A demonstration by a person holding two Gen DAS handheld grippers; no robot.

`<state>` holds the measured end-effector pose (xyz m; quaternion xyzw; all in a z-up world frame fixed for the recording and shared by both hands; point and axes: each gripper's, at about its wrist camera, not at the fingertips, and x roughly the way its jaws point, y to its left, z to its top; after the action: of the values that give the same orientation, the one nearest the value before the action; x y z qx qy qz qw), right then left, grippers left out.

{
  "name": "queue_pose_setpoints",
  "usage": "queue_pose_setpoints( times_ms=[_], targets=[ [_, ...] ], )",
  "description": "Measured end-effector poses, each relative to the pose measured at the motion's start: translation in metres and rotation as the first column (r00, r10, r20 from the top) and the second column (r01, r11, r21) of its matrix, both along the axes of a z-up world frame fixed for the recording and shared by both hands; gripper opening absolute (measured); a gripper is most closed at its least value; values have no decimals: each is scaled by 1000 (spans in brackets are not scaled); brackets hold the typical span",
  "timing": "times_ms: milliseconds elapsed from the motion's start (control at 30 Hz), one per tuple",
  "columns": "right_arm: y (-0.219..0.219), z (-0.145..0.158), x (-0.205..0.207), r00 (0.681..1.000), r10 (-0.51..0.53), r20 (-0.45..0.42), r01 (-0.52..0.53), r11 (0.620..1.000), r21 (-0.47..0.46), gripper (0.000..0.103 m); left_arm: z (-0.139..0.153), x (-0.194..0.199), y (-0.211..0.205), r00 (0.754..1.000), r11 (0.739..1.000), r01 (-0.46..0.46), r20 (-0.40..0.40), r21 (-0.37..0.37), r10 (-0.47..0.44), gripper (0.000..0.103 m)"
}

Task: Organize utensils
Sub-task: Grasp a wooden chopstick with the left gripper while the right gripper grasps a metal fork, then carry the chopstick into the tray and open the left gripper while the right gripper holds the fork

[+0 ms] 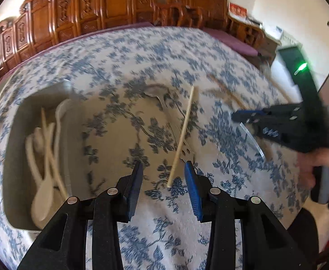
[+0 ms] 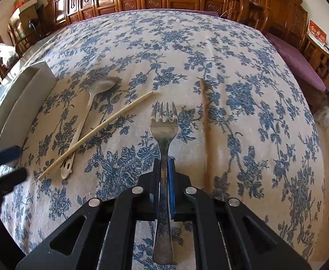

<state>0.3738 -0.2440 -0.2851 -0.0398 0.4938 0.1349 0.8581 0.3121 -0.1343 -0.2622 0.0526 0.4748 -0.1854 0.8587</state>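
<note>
From the left wrist view, my left claw (image 1: pixel 163 168) hangs wide apart and empty over the flowered table (image 1: pixel 124 51). A pale chopstick (image 1: pixel 183 135) lies just ahead, its near end between my fingertips' line, crossing over the handle of a metal spoon (image 1: pixel 162 103). I judge the chopstick light, stiff and smooth (it could roll or skid out of a loose pinch), so I would take it near the middle. The spoon is thin and flat on the cloth; its pierced handle end looks the easiest place to get under. To the left sits a grey tray (image 1: pixel 13 135) with pale spoons (image 1: pixel 44 193) and sticks already in it. At the right, my right claw (image 1: pixel 243 118) carries something shiny; this view is blurred.

From the right wrist view, my right claw (image 2: pixel 163 168) is closed tight on the fork (image 2: pixel 164 135), gripped at the neck of the handle. It is stiff metal, dull and spotted with wear, tines pointing away and lifted above the table (image 2: pixel 209 45). It is probably slick, so the grip close to its balance point seems sound. The spoon (image 2: pixel 90 112) and chopstick (image 2: pixel 97 132) lie crossed at left, a darker chopstick (image 2: pixel 206 121) at right, and the tray (image 2: pixel 22 94) at far left.
</note>
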Motion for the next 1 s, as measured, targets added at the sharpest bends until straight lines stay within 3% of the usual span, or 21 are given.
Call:
queue_pose_setpoints(
  times_ms=[200,333,400,467,533,1000],
  targets=[
    [-6,5,-6,1000,15,17,-15,1000,18,8,-23,12,-11,998,999,30,-49,28,-28,34],
    [-7,11,-11,999,30,33,-31,999,32,8,-24,16,-14,999,999,31,-41,35,-29,32],
    [-7,14,-13,999,33,38,-34,999,41,8,-24,19,-17,999,998,35,-35,56,-33,25],
    [-7,16,-13,999,32,40,-34,998,49,8,-24,21,-19,998,997,45,-35,66,-43,9],
    [-6,17,-15,998,35,43,-37,998,50,8,-24,22,-18,998,997,54,-41,61,-52,4],
    [15,38,-35,995,63,83,-67,997,45,8,25,-20,19,999,999,31,23,-21,-30,4]
  ],
)
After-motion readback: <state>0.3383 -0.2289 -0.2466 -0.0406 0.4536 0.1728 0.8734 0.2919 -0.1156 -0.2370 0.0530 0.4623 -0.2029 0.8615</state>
